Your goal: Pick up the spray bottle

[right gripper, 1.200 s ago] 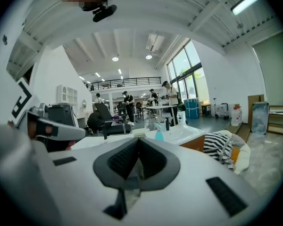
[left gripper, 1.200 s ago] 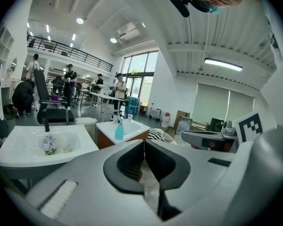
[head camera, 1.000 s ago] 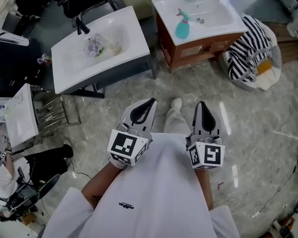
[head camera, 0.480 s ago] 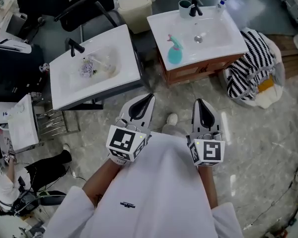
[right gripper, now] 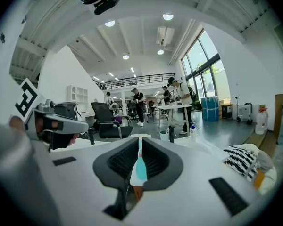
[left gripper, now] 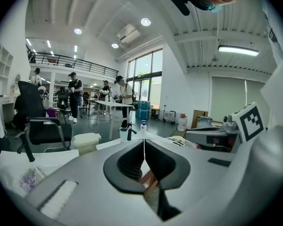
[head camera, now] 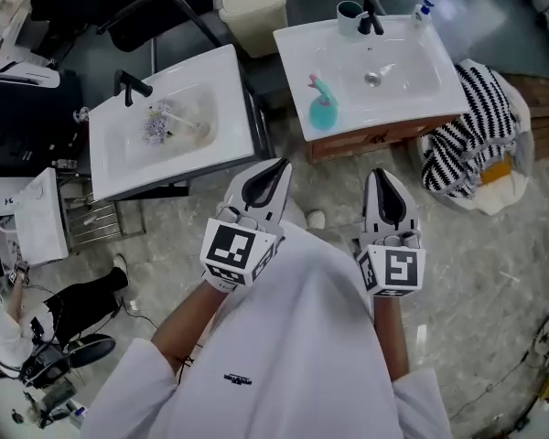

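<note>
A teal spray bottle (head camera: 322,104) with a pink-and-teal head stands on the front left of the white sink top (head camera: 435,90) of a wooden vanity. My left gripper (head camera: 279,163) and right gripper (head camera: 382,172) are held side by side over the floor, short of the vanity's front, both shut and holding nothing. In the right gripper view, the bottle (right gripper: 140,168) shows as a teal sliver behind the slit of the right gripper (right gripper: 140,139). The left gripper (left gripper: 144,140) points at the vanity's top, its jaws meeting at the tips.
A second white sink (head camera: 229,135) with a black tap stands to the left, with a narrow gap between it and the vanity. A cream bin (head camera: 253,12) sits behind. A striped cloth bundle (head camera: 476,126) lies right of the vanity. A cup (head camera: 349,12) and a small bottle (head camera: 424,8) stand at the vanity's back.
Both grippers have moved forward across the floor toward the vanity, which now lies closer to their tips. Their jaws stay shut.
</note>
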`<action>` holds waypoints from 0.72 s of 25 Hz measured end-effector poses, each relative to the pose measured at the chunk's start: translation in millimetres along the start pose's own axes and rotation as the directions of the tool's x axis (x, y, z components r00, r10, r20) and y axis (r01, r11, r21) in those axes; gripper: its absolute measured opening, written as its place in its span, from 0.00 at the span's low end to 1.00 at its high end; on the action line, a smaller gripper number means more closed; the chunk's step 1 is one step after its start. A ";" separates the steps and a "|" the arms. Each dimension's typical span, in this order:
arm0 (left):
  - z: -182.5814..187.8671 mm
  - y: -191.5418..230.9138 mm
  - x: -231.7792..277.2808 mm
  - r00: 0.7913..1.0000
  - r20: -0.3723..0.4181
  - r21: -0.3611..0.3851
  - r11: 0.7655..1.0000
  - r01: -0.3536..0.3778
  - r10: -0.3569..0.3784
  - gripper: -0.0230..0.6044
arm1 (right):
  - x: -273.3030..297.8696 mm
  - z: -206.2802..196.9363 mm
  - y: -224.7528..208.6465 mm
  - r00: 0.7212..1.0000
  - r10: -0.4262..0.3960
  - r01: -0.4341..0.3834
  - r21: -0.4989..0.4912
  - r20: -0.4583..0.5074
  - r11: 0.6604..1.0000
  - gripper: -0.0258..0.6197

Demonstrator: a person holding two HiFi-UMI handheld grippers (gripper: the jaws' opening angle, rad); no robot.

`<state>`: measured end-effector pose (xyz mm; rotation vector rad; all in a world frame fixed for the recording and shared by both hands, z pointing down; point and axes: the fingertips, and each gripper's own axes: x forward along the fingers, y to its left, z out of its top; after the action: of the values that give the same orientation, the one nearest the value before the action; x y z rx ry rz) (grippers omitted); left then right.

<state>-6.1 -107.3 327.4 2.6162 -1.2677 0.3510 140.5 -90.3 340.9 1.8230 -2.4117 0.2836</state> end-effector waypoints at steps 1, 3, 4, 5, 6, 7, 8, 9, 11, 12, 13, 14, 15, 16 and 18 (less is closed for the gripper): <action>1.5 2.0 3.6 1.000 0.000 -0.003 1.000 -0.001 0.001 0.05 | 3.6 0.1 -2.1 1.000 0.000 0.000 0.004 -0.004 1.000 0.05; 4.7 6.7 10.0 1.000 0.001 -0.012 1.000 -0.004 0.004 0.05 | 11.4 1.4 -4.3 1.000 0.003 -0.003 0.003 -0.012 1.000 0.05; 6.4 9.4 13.4 1.000 0.001 -0.016 1.000 -0.005 0.005 0.05 | 16.0 2.7 -4.7 1.000 0.006 -0.006 -0.001 -0.016 1.000 0.05; 7.7 11.9 16.6 1.000 0.000 -0.018 1.000 -0.006 0.006 0.05 | 20.2 4.2 -4.8 1.000 0.010 -0.010 -0.006 -0.018 1.000 0.05; 8.5 13.5 19.1 1.000 -0.003 -0.019 1.000 -0.005 0.005 0.05 | 23.3 5.4 -4.6 1.000 0.013 -0.013 -0.009 -0.019 1.000 0.05; 8.8 13.9 20.8 1.000 -0.006 -0.018 1.000 -0.003 0.003 0.05 | 24.9 6.0 -4.3 1.000 0.016 -0.016 -0.010 -0.019 1.000 0.05; 9.0 13.6 22.1 1.000 -0.009 -0.017 1.000 -0.001 0.001 0.05 | 25.5 6.0 -4.4 1.000 0.019 -0.019 -0.011 -0.020 1.000 0.05; 9.3 12.8 23.2 1.000 -0.009 -0.015 1.000 0.001 -0.001 0.05 | 26.0 5.5 -4.9 1.000 0.021 -0.022 -0.011 -0.021 1.000 0.05; 9.3 12.2 24.8 1.000 -0.006 -0.014 1.000 0.004 -0.004 0.05 | 28.4 2.7 -6.4 0.999 0.025 -0.025 -0.014 -0.024 1.000 0.05; 8.4 12.7 24.9 1.000 -0.006 -0.015 1.000 0.005 -0.005 0.05 | 30.0 1.0 -6.3 0.999 0.026 -0.026 -0.016 -0.028 1.000 0.05; 6.4 13.6 24.6 1.000 -0.008 -0.016 1.000 0.005 -0.005 0.05 | 31.3 -0.7 -5.4 0.999 0.027 -0.028 -0.017 -0.031 0.999 0.05; 3.4 14.9 24.5 1.000 -0.014 -0.018 1.000 0.004 -0.004 0.05 | 32.7 -2.1 -4.2 0.999 0.030 -0.031 -0.017 -0.033 0.999 0.05; -0.3 16.5 25.1 1.000 -0.021 -0.021 1.000 0.002 -0.002 0.05 | 34.6 -3.2 -3.3 0.999 0.035 -0.035 -0.018 -0.035 0.999 0.05; -4.1 18.2 26.4 1.000 -0.028 -0.024 1.000 -0.001 0.000 0.05 | 37.4 -4.2 -2.9 0.999 0.039 -0.040 -0.018 -0.036 0.999 0.05; -10.3 22.3 29.5 0.999 -0.041 -0.033 0.999 -0.007 0.006 0.05 | 44.5 -6.2 -3.1 0.998 0.048 -0.049 -0.017 -0.043 0.999 0.05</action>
<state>-7.2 -139.7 348.1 2.5648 -1.2585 0.3789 131.0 -131.7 355.9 1.7352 -2.4244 0.3010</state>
